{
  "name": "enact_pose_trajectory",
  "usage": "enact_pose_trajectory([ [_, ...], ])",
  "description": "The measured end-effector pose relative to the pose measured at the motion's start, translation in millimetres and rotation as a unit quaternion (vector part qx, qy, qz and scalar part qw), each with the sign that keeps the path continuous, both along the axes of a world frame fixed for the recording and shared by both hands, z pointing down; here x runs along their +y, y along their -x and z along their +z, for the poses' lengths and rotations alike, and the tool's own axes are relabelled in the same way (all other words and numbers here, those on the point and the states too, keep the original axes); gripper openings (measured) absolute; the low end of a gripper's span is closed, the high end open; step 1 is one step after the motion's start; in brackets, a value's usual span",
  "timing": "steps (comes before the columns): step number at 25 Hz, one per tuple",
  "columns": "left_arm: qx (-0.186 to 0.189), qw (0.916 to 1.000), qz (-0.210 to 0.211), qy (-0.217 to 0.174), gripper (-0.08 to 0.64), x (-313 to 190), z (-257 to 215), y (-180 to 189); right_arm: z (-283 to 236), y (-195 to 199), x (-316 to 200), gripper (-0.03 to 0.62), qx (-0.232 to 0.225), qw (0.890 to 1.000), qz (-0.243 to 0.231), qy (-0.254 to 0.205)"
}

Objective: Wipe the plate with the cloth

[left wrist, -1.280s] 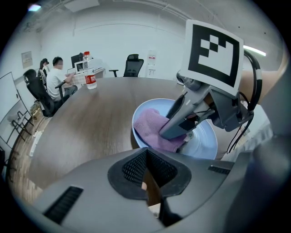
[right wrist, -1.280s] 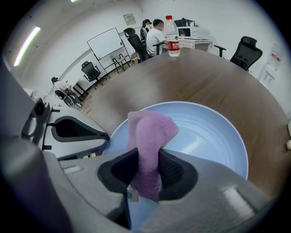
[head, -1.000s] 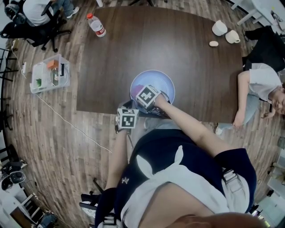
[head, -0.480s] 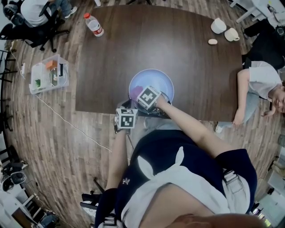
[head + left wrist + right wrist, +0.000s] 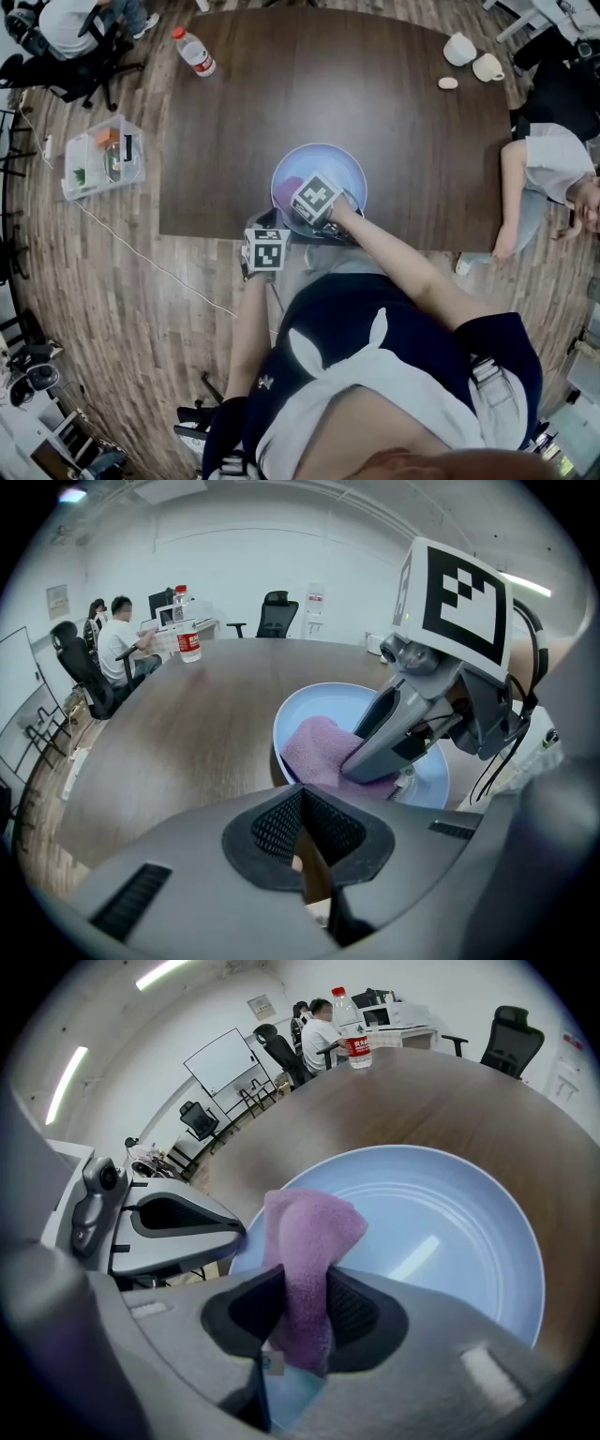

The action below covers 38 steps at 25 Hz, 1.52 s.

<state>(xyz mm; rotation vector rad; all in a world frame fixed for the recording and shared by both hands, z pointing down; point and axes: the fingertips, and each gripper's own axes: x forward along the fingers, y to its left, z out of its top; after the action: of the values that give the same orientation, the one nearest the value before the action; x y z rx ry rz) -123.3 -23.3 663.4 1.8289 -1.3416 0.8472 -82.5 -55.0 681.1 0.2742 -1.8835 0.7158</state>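
A light blue plate (image 5: 328,164) sits at the near edge of the dark wooden table (image 5: 375,112). My right gripper (image 5: 310,202) hangs over the plate's near left part, shut on a purple cloth (image 5: 309,1232) that bunches up between its pads and lies on the plate (image 5: 441,1241). The left gripper view shows the cloth (image 5: 314,747) pressed under the right gripper (image 5: 354,765). My left gripper (image 5: 267,249) is at the table edge, jaws closed with nothing between them (image 5: 300,803). Its tips (image 5: 239,1233) reach the plate's near left rim.
A water bottle (image 5: 194,52) stands at the table's far left and two white cups (image 5: 473,61) at the far right. A clear plastic box (image 5: 101,155) and a cable lie on the floor at left. A person (image 5: 553,178) sits on the floor at right.
The right gripper has rolled slightly and edged a little to the right over the plate, with the cloth still in it. The left gripper has stayed put.
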Motion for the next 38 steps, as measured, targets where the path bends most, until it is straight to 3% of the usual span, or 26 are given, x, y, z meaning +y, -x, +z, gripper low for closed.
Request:
enact_pose_trajectory([
  [38, 0.009, 0.9999, 0.010, -0.007, 0.005, 0.1, -3.5, 0.5, 2.5, -45.2, -47.5, 0.123, 0.006, 0.993, 0.114, 0.000],
])
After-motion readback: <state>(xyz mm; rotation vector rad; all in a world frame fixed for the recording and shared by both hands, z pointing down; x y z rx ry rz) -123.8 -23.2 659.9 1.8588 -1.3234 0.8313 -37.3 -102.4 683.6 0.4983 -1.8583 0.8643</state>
